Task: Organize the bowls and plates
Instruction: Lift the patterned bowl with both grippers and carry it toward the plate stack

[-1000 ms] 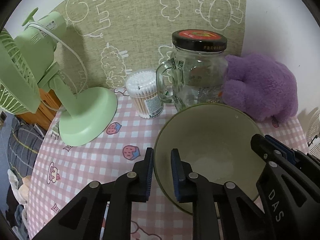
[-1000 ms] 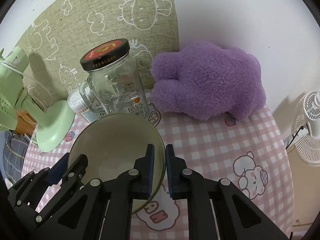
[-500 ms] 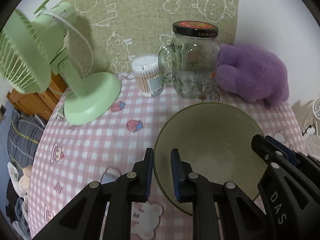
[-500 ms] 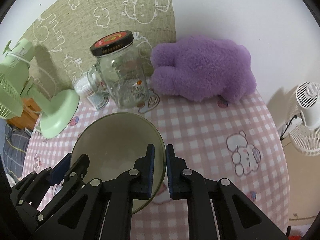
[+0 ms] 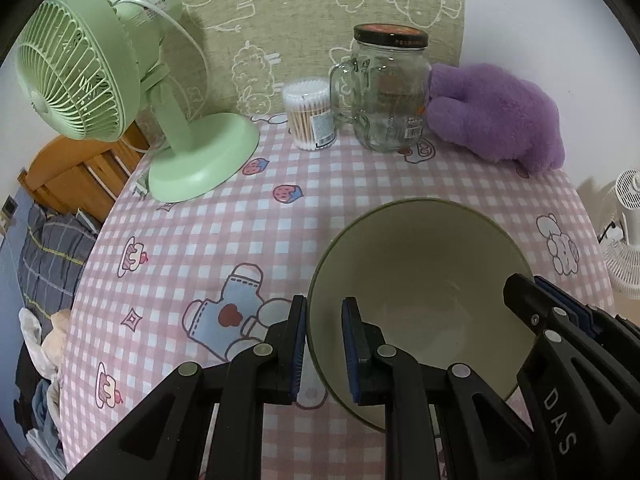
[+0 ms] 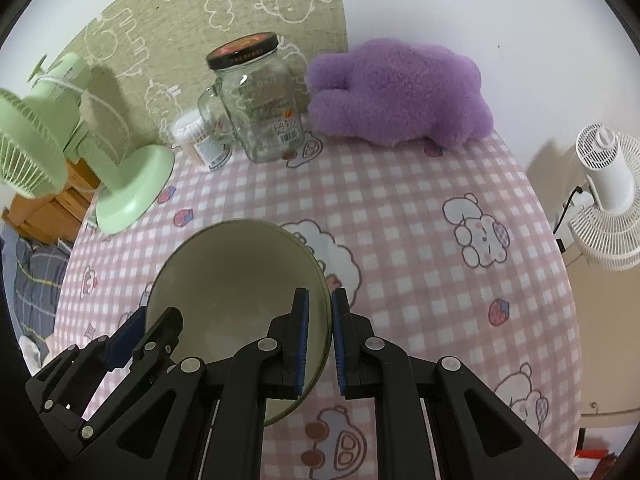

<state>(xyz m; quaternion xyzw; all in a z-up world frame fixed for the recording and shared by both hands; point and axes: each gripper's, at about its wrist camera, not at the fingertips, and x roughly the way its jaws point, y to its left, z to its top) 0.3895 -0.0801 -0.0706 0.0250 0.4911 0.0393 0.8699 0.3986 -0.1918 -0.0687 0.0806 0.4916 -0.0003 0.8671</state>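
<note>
Got green bowl (image 5: pixel 416 280) held over near tabletop (image 6: pixel 400 208), left gripper (image 5: pixel 323 344) and right gripper (image 6: pixel 319 332) fingers each pinching opposite rims. My plan: keep bowl level, lower both together, steer clear of glass jar (image 6: pixel 260 104).

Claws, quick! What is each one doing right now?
Left claw: shut on the bowl, pinching its left rim.
Right claw: shut on the bowl's right rim.

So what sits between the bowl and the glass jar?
Only bare checked tablecloth lies between the bowl and the jar. The left wrist view shows it; the right wrist view agrees.
</note>
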